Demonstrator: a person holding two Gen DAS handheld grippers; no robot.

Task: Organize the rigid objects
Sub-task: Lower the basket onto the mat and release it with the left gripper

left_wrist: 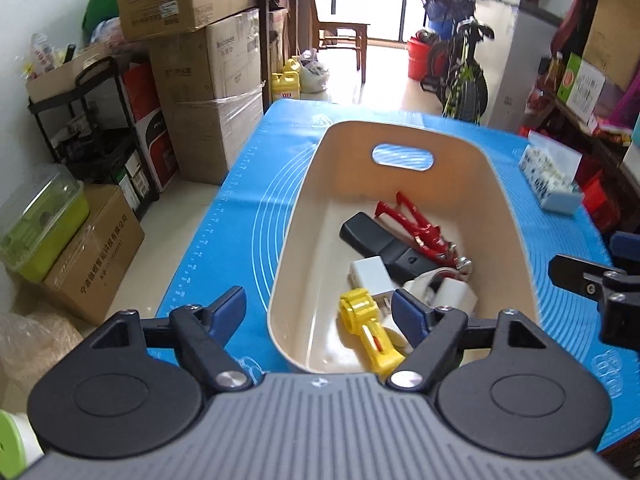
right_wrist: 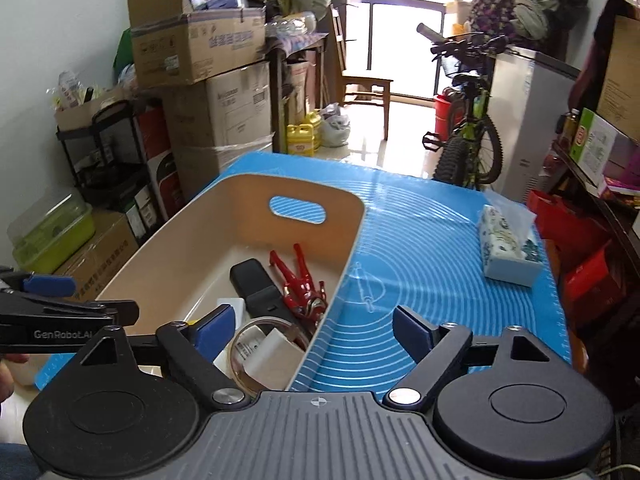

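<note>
Bin (left_wrist: 304, 216) on blue mat (left_wrist: 248, 184), holding red clamp (left_wrist: 416, 224), black case (left_wrist: 380, 240), white adapters (left_wrist: 372, 274), yellow tool (left_wrist: 370, 328). Left gripper (left_wrist: 320, 312) above near rim, spread wide, empty. Right gripper (right_wrist: 314, 330) likewise wide, empty, straddling right wall. Tissue box (right_wrist: 508, 246) apart, right.

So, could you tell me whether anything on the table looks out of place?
Only the tissue box stands out: it sits alone on the blue mat, outside the beige bin that holds the other items. Nothing looks spilled or damaged.
</note>
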